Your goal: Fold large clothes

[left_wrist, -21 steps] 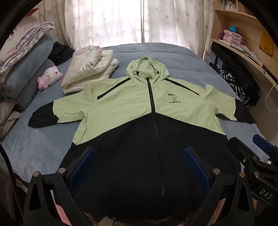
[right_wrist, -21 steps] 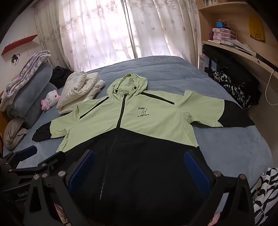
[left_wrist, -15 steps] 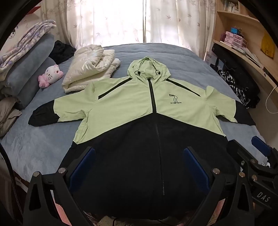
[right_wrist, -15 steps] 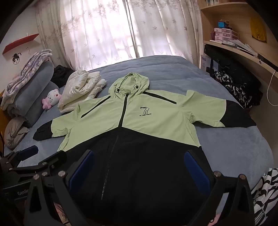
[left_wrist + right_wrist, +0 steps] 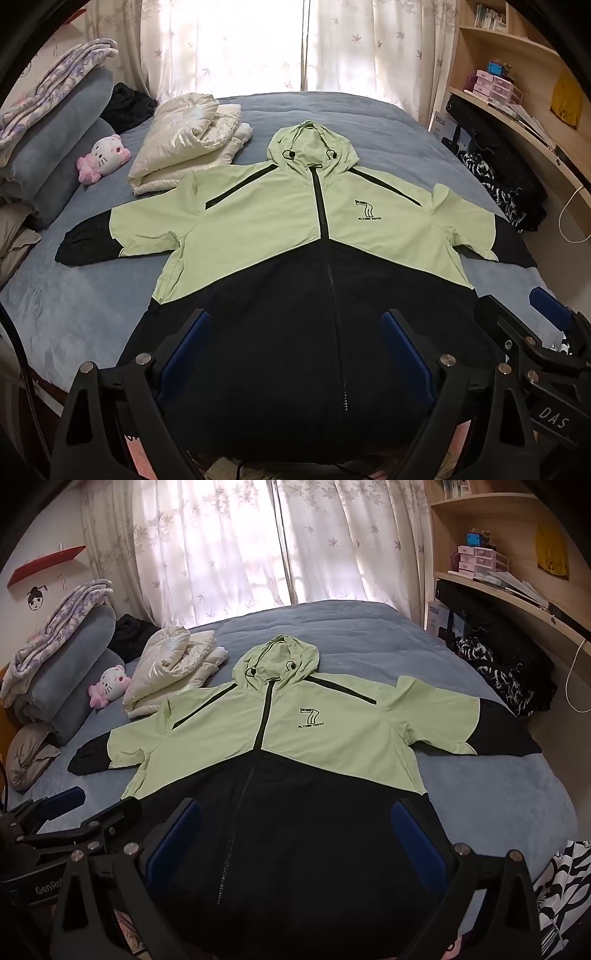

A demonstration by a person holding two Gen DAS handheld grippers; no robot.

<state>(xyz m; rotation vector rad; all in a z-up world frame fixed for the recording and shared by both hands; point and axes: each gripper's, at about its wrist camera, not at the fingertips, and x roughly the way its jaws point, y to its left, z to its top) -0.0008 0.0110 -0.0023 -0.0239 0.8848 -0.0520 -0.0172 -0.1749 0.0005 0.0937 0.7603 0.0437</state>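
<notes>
A green-and-black hooded jacket (image 5: 317, 266) is lying flat and face up across the middle of the bed (image 5: 74, 306), zipped closed, its hood pointing toward the far edge by the curtains (image 5: 229, 40) and its black hem hanging at the near edge. Both sleeves are spreading out sideways, the black cuffs reaching toward the left and right edges of the bed. The left tool (image 5: 295, 354) is hovering over the black lower part of the jacket near the near edge, its jaws standing wide apart with nothing gripped between the blue pads (image 5: 183, 350). The right tool (image 5: 295, 838) is hovering just beside it over the same black panel, likewise spread fully open and holding nothing; each tool is showing at the edge of the other's view. A folded cream puffer jacket (image 5: 188, 140) is sitting toward the far left corner of the bed, just beside the green jacket's shoulder, and a pink-and-white plush cat (image 5: 105, 157) is lying near it at the left edge against stacked grey pillows (image 5: 66, 125). A wooden shelf unit (image 5: 498, 583) is standing along the right edge of the bed.
</notes>
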